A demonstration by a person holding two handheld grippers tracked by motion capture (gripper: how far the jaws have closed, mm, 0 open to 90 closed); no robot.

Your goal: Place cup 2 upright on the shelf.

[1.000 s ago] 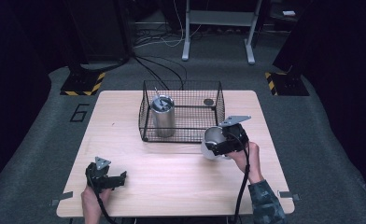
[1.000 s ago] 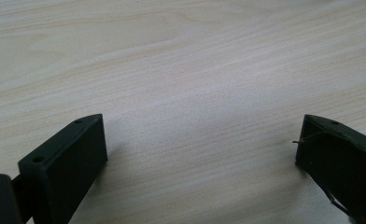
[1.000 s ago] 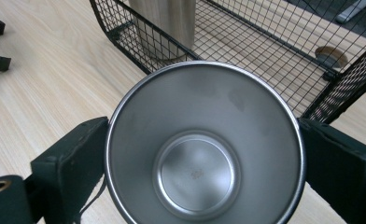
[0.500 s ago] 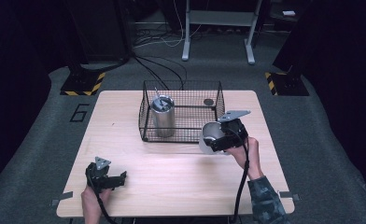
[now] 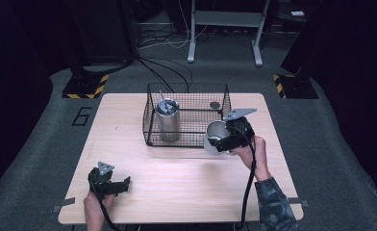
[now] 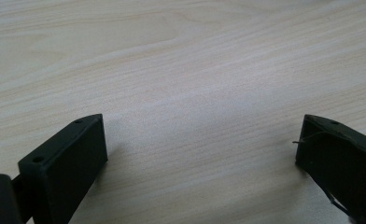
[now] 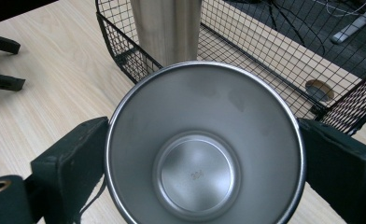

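Note:
My right gripper is shut on an empty steel cup, held above the table just off the front right corner of a black wire basket. In the right gripper view the cup sits between both jaws with its mouth facing the camera. A taller steel tumbler with a straw stands upright inside the basket at its left; its body shows behind the cup. My left gripper rests low near the table's front left, open, and in its own view bare wood lies between its jaws.
A small round dark disc lies on the basket floor at the back right, the same disc showing through the mesh. The light wooden table has bare wood across its front. Cables and stand legs lie on the floor beyond.
My right gripper has lifted the cup and carried it up and back toward the basket's front right corner. The left gripper has stayed in place.

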